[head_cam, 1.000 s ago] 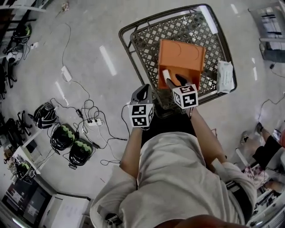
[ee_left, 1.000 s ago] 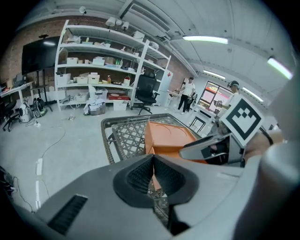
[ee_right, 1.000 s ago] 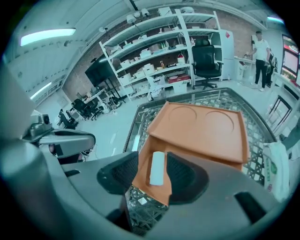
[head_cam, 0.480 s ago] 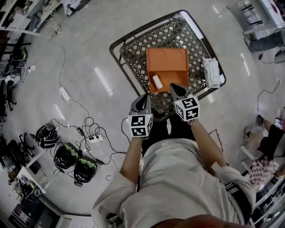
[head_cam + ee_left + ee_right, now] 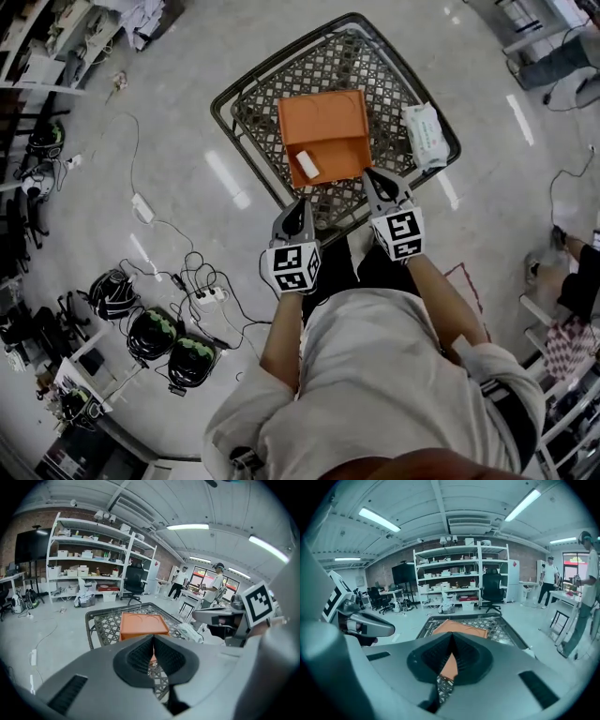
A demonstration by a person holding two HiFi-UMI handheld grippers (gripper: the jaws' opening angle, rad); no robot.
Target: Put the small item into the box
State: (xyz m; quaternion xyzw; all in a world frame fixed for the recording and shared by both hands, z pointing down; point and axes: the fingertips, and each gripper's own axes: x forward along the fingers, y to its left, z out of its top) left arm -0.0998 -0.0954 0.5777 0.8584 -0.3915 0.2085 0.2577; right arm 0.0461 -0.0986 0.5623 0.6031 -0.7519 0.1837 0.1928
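An orange box (image 5: 323, 136) sits on the black lattice platform of a cart (image 5: 253, 117). A small white item (image 5: 307, 164) lies inside the box near its front left corner. My right gripper (image 5: 372, 176) is shut with nothing in it, its tips just at the box's near right corner. My left gripper (image 5: 300, 203) is also shut and empty, held over the cart's near rim. The orange box (image 5: 140, 623) shows past the closed jaws in the left gripper view, and the same orange box (image 5: 461, 628) in the right gripper view.
A white wipes pack (image 5: 424, 134) lies on the cart right of the box. Cables, a power strip (image 5: 211, 295) and helmets (image 5: 155, 328) lie on the floor at left. Shelves (image 5: 89, 559) and people (image 5: 546, 585) stand beyond the cart.
The right gripper let the white item drop into the box, drew back from over the box to its near corner and closed. The head view swung, so the cart sits further left and up.
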